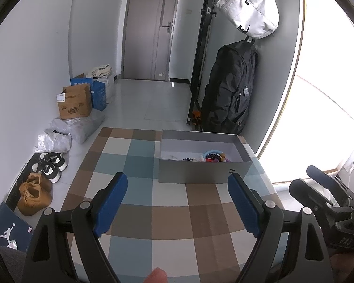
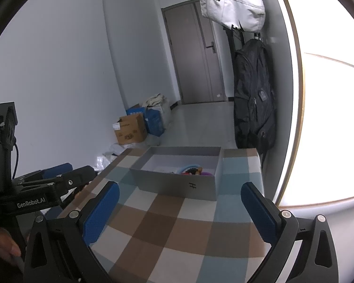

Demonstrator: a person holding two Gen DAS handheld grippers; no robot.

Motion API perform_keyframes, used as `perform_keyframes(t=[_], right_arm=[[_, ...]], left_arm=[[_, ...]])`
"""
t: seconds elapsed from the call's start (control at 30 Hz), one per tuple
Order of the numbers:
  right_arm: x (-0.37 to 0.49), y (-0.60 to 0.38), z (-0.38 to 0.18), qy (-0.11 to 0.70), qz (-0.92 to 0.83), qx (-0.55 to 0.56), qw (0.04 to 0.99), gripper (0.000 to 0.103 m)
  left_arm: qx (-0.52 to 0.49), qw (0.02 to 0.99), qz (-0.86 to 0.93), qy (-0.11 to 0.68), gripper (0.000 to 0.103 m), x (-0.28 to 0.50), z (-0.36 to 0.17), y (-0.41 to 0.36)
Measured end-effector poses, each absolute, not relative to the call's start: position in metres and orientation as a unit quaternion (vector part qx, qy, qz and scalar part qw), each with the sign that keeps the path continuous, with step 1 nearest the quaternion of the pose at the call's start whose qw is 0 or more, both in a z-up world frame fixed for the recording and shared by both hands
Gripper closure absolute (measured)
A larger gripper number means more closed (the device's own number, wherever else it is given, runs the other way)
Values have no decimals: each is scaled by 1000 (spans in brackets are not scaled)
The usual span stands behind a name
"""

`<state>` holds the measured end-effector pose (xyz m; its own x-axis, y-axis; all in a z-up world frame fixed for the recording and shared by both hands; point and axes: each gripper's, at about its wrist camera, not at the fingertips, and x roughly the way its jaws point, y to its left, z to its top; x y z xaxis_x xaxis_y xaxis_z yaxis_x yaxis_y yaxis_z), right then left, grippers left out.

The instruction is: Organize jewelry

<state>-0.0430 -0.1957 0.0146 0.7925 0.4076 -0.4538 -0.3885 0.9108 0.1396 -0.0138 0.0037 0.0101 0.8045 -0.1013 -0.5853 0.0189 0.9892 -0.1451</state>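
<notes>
The jewelry (image 1: pixel 211 156) is all lying inside the grey box (image 1: pixel 204 173), which is standing on the checkered worktop (image 1: pixel 139 165) toward its far right side. From the left wrist view I am seeing a light blue ring (image 1: pixel 213 152), a string of dark beads (image 1: pixel 188 159), something purple and something pale or white at the left part of the box floor. The pieces are gathering mostly in the right half of the box, some of them touching or overlapping; I cannot tell them apart one by one, because they are small and partly hidden by the front wall.

No jewelry is showing on the cloth outside the box in either view, so in my judgement the work is either at its end, with everything already collected, or at its very beginning, if the pieces must be taken out and sorted. The pictures alone are not deciding this.

The left gripper (image 1: pixel 177 204) is hovering above the worktop, well in front of the box, with its blue pads wide apart and nothing between them. The right gripper (image 2: pixel 180 213) is doing the same, wide and empty, pointing toward the box from the near side. Neither one is touching the box or the jewelry.
</notes>
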Motion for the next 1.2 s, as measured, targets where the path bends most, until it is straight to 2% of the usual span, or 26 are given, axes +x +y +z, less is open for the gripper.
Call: perform_keyframes(t=[1.2], right_arm=[[-39,-194,9,257,205,22,944,0]], left_arm=[[-67,944,-27,322,19,-10,6,0]])
